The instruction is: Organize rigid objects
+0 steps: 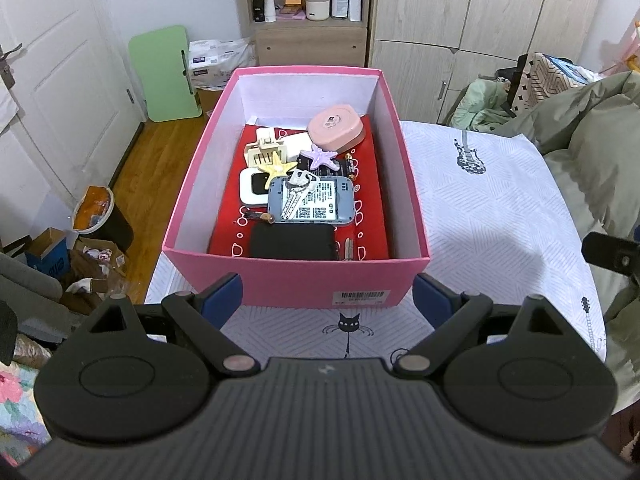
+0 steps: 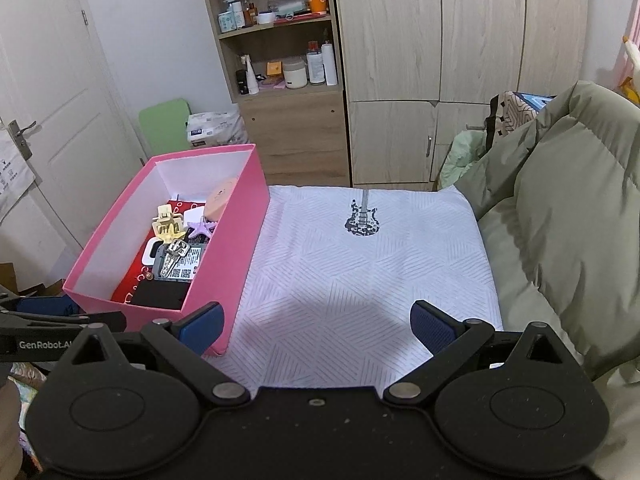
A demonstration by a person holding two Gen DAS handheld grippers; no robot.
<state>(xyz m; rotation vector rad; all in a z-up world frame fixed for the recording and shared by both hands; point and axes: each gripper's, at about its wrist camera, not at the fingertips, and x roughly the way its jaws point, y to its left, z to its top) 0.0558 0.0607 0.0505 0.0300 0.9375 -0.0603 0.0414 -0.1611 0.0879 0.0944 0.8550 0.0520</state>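
The small things, keys [image 1: 298,192] among them, were gathered in the pink box [image 1: 296,280]; the sheet [image 2: 360,280] was seen bare, so little seemed left. The left gripper [image 1: 328,300] and right gripper [image 2: 316,326] were spread, empty. Box contents were shown fully only leftward

Both wrist cams fwd, share pink box [image 1: 296,280].

The black pouch [image 1: 293,241] is partly hidden behind the pink box [image 1: 296,280] near wall; in the right wrist view that box's side wall hides the pink case [image 2: 219,200]; label print unreadable
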